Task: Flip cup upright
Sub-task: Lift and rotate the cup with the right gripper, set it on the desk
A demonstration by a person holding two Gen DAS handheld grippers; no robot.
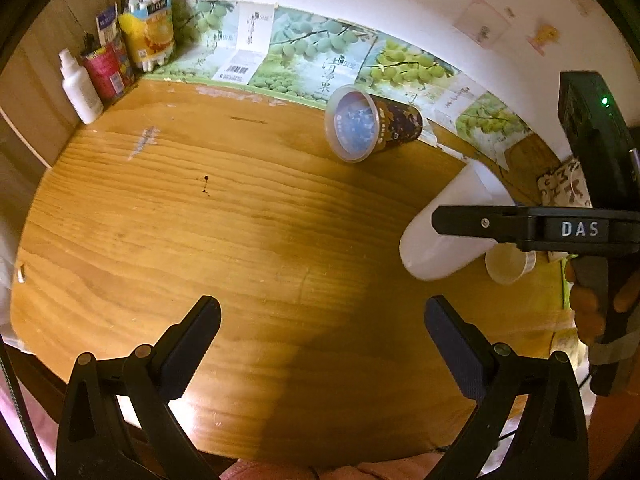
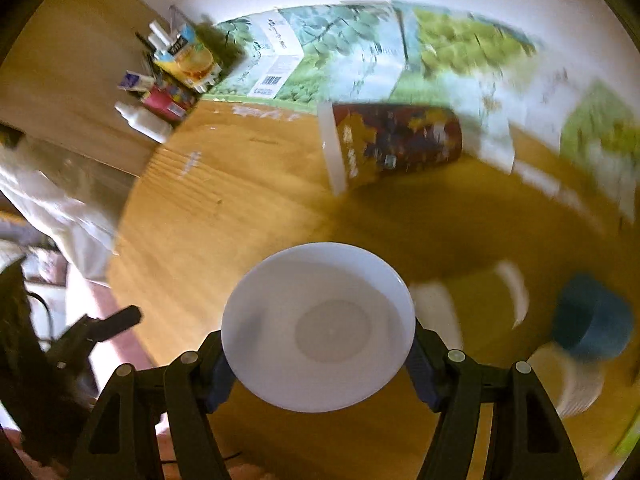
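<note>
A white plastic cup [image 2: 318, 332] is clamped between my right gripper's [image 2: 318, 354] fingers, its open mouth facing the camera, lifted off the wooden table [image 2: 224, 224]. In the left wrist view the same white cup [image 1: 444, 236] hangs tilted in the right gripper [image 1: 460, 220] above the table's right side. A dark printed cup [image 1: 374, 124] with a clear rim lies on its side near the back wall; it also shows in the right wrist view [image 2: 394, 142]. My left gripper [image 1: 322, 316] is open and empty over the table's front.
Bottles and cartons [image 1: 116, 56] stand at the back left corner. Fruit-print paper [image 1: 320, 56] lines the back wall. A small paper cup [image 1: 508, 266] sits at the right. A blue cup [image 2: 592, 322] and stacked white cups [image 2: 576, 384] are at the right.
</note>
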